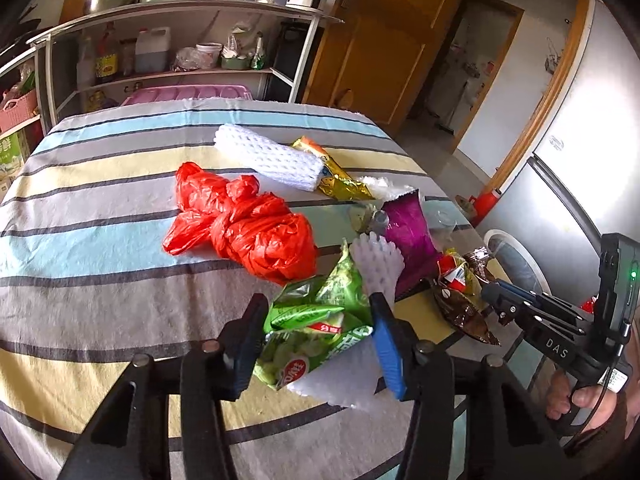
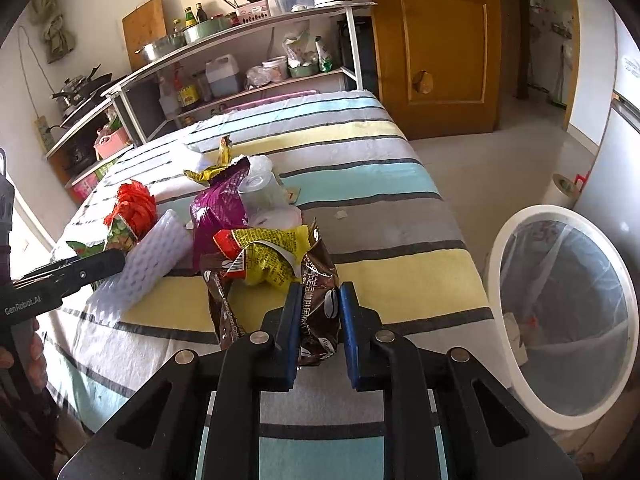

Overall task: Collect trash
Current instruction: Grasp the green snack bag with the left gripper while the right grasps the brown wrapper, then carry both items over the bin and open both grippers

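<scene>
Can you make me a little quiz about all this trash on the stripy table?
1. True or false: the left gripper is clamped on a green snack bag.
2. What is the right gripper holding? A) red plastic bag B) brown coffee wrapper C) purple bag
3. Fill in: the white-rimmed bin stands to the ____ of the table in the right wrist view.

Key: 1 true. 2 B, the brown coffee wrapper; the red plastic bag and purple bag lie on the table. 3 right.
</scene>
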